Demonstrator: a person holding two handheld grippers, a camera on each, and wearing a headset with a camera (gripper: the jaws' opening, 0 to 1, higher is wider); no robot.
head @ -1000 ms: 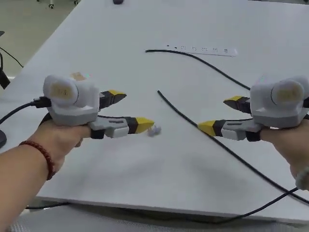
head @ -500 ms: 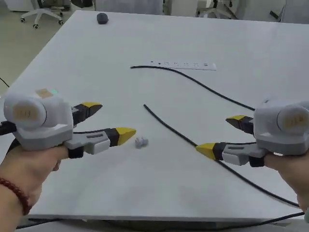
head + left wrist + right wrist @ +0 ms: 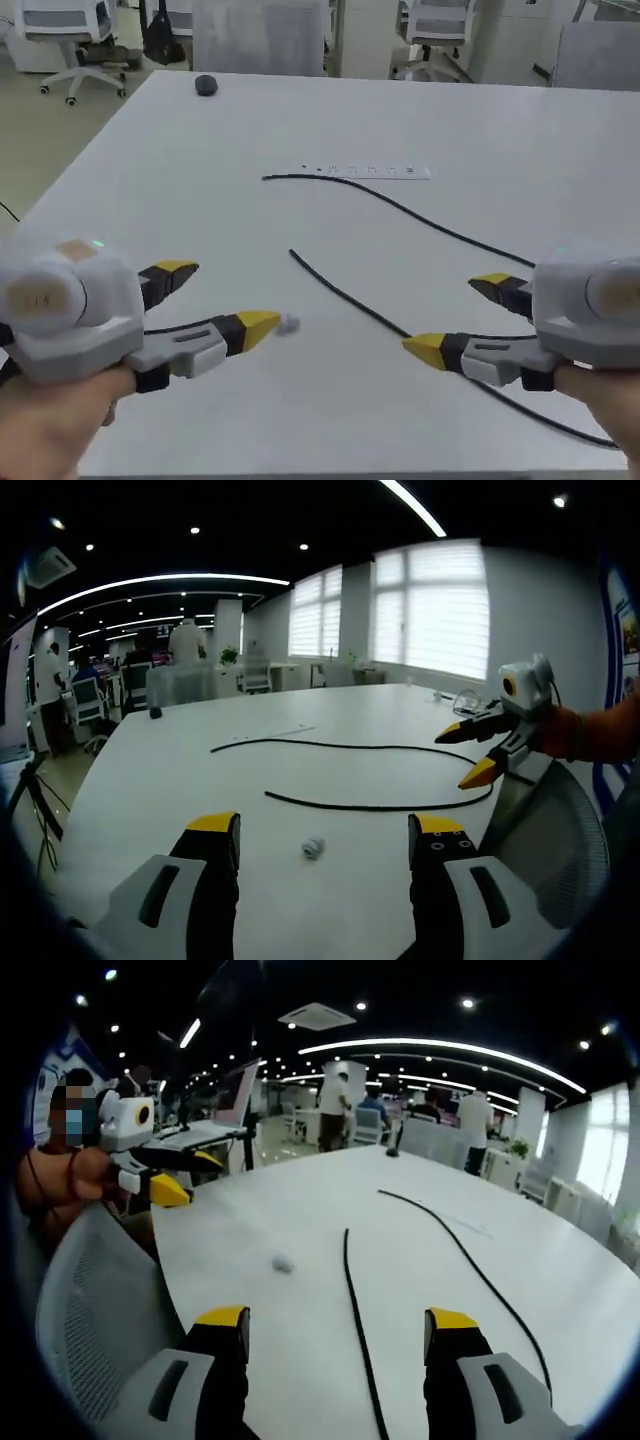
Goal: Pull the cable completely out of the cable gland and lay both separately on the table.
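Left hand (image 3: 50,425): low at the near edge of the white surface (image 3: 200,180), closed round the grip of the left tongs (image 3: 222,296). The tongs sit roughly level above the surface and point forward and inward. Jaws spread, nothing between them.

Right hand (image 3: 605,400): mirrored pose. The right tongs (image 3: 452,315) point inward towards the left ones. Jaws spread, empty.

Cable gland (image 3: 288,323): small pale piece lying on the surface just past the tip of my left tongs' nearer jaw, clear of both cables.

Near cable (image 3: 345,292): black, lying free. One end lies ahead of the left tongs, and the run passes between the two tongs, below the right tongs, towards the near right edge.

Far cable (image 3: 400,208): curves beyond both tongs, one end beside a white marked strip (image 3: 365,171).

View differences:
- Left gripper view: the gland sits almost centred between my left jaws, on the surface ahead. The right tongs hang spread above the near cable's far stretch. Blinded windows (image 3: 430,605) stand behind.
- Right gripper view: the near cable runs out between my right jaws, with the gland to its left. The left tongs are at far left, above a mesh chair back (image 3: 80,1300). People stand at distant desks.
- Head view: a dark computer mouse (image 3: 205,85) lies at the far edge of the surface.
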